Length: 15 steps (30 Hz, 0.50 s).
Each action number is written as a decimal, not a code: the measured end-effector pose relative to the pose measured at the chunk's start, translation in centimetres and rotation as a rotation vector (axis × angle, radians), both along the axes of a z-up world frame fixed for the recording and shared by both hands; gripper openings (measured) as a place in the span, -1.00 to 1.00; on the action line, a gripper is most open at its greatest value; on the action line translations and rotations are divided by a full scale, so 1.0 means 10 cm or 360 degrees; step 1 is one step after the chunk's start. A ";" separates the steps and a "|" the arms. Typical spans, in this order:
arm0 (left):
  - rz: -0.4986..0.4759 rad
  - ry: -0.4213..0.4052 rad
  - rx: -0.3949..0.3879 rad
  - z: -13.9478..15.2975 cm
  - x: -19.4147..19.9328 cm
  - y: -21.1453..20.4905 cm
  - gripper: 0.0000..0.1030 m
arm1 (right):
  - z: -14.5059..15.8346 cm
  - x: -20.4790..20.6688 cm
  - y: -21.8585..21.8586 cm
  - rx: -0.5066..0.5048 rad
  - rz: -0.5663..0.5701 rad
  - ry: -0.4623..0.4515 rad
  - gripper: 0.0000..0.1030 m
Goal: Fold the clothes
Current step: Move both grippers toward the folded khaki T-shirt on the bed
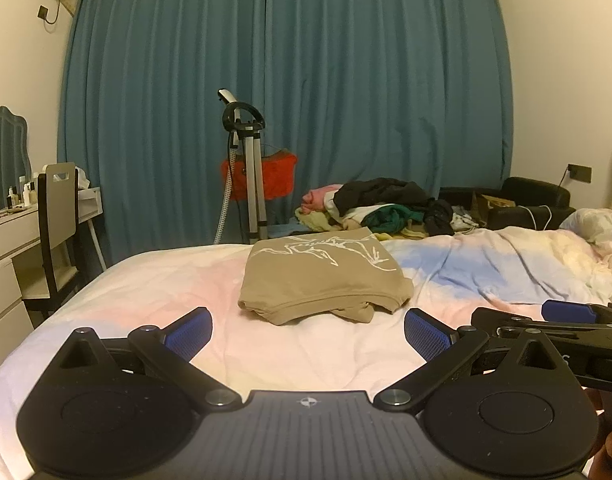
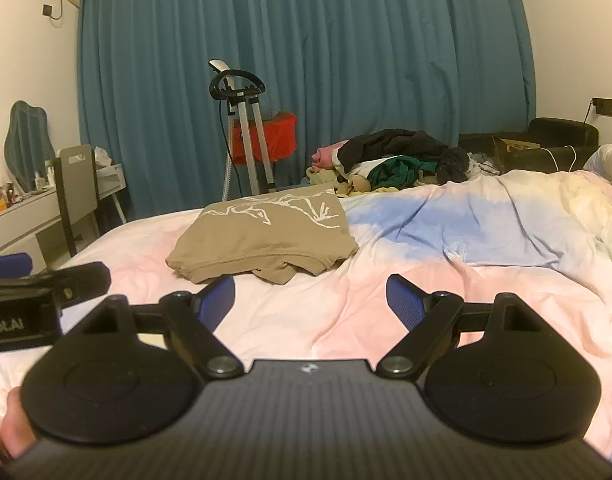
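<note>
A tan shirt with a white line print lies folded into a rough rectangle on the bed, a bit of fabric sticking out at its near edge. It also shows in the right wrist view. My left gripper is open and empty, held just short of the shirt's near edge. My right gripper is open and empty, also short of the shirt and a little to its right. Each gripper shows at the edge of the other's view.
The bed has a pink, white and blue cover. A heap of unfolded clothes lies behind the shirt. A garment steamer stand stands before blue curtains. A chair and a dresser are at the left. A dark sofa is at the far right.
</note>
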<state>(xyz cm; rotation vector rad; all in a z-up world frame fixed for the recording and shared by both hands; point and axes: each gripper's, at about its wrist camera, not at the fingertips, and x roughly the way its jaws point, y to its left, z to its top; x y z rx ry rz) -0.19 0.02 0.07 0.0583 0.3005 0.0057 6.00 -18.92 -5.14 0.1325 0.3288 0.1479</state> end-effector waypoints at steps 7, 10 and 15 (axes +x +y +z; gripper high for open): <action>-0.0001 -0.0026 0.0021 0.02 -0.05 -0.01 0.99 | 0.04 -0.04 0.00 -0.0028 0.0006 -0.0030 0.64; 0.0017 -0.0059 0.0024 0.04 -0.09 -0.01 0.99 | 0.06 -0.03 0.02 -0.0033 0.0010 -0.0030 0.64; 0.0033 -0.0071 0.0005 0.07 -0.12 0.02 0.99 | 0.00 0.01 0.00 -0.0032 0.0008 -0.0027 0.64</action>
